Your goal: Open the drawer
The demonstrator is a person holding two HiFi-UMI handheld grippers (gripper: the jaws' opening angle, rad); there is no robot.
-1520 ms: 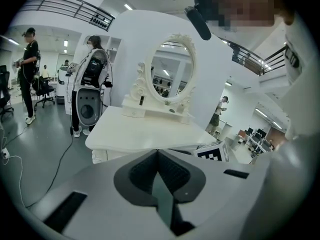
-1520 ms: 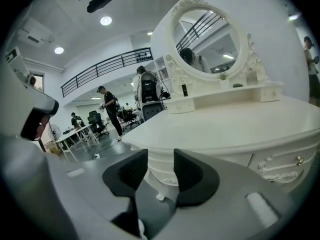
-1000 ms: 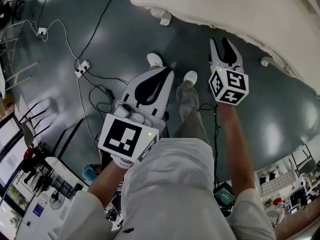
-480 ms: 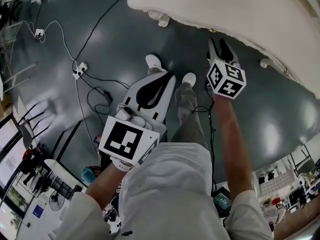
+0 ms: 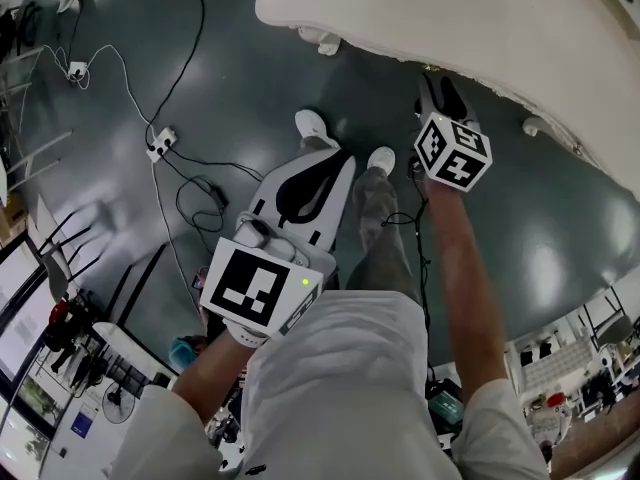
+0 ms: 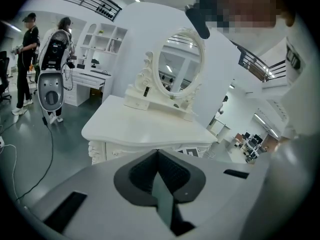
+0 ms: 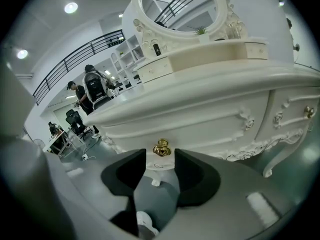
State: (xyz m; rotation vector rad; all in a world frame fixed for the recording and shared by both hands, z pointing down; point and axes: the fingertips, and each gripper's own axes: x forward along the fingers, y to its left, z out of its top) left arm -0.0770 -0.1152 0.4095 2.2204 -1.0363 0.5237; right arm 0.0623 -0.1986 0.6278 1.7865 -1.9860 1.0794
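- Not opened: white carved drawer front (image 7: 200, 125) shut under white dressing table's (image 7: 210, 86) front edge.
- Your right gripper (image 7: 160, 160): jaws just been opening, apart; round gold knob (image 7: 161, 147) just ahead, untouched.
- Your left gripper (image 6: 156, 156): jaws together, empty.
- Left: clamp, pull.

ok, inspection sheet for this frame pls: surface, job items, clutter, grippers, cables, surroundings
Surface: white dressing table, carrying an oval mirror on its stand.
Job's things: drawer looks shut; its gold knob is untouched.
Clutter: small items on the mirror stand, too small to tell; nothing else seen.
Grippers: left gripper has its jaws together, empty and back from the table. The right gripper jaws are apart and have just been opening, with nothing between them; the knob sits just ahead of the gap.
Cables: several cables and a power strip lie on the dark floor, left of the person's feet.
Surroundings: people stand by shelves in the background.
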